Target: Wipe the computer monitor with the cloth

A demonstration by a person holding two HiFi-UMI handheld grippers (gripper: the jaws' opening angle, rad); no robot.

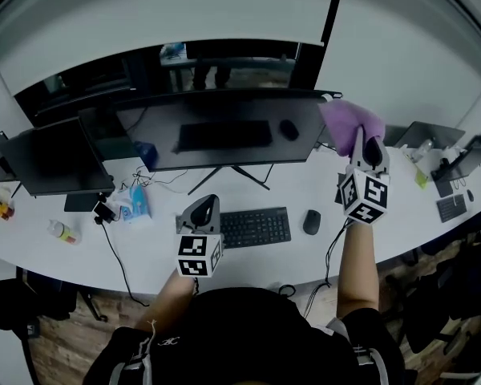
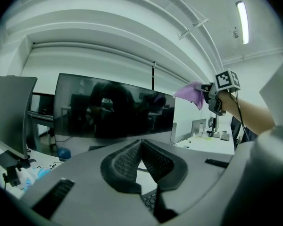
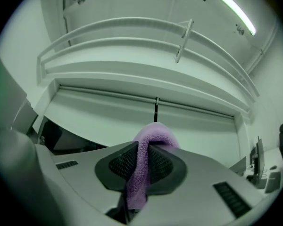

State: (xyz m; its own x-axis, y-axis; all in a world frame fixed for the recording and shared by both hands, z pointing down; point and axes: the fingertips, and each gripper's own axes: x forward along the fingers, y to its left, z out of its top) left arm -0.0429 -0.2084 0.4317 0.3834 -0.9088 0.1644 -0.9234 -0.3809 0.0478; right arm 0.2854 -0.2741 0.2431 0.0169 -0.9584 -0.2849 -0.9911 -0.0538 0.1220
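Note:
The wide curved monitor (image 1: 224, 131) stands dark at the middle of the white desk (image 1: 152, 251). A purple cloth (image 1: 351, 123) is bunched at the monitor's upper right corner, with my right gripper (image 1: 361, 141) shut on it. In the right gripper view the cloth (image 3: 144, 168) hangs down between the pads of that gripper (image 3: 147, 147). My left gripper (image 1: 202, 208) hovers above the desk in front of the monitor, left of the keyboard. Its jaws (image 2: 141, 142) are shut with nothing in them. From there the screen (image 2: 113, 109), the cloth (image 2: 191, 92) and the right gripper (image 2: 212, 97) all show.
A second, smaller monitor (image 1: 52, 159) stands at the left. A keyboard (image 1: 255, 227) and mouse (image 1: 311, 221) lie in front of the big screen. A blue packet (image 1: 136, 203), cables and a bottle (image 1: 62, 231) sit at the left. A laptop (image 1: 425, 135) and small items are at the right.

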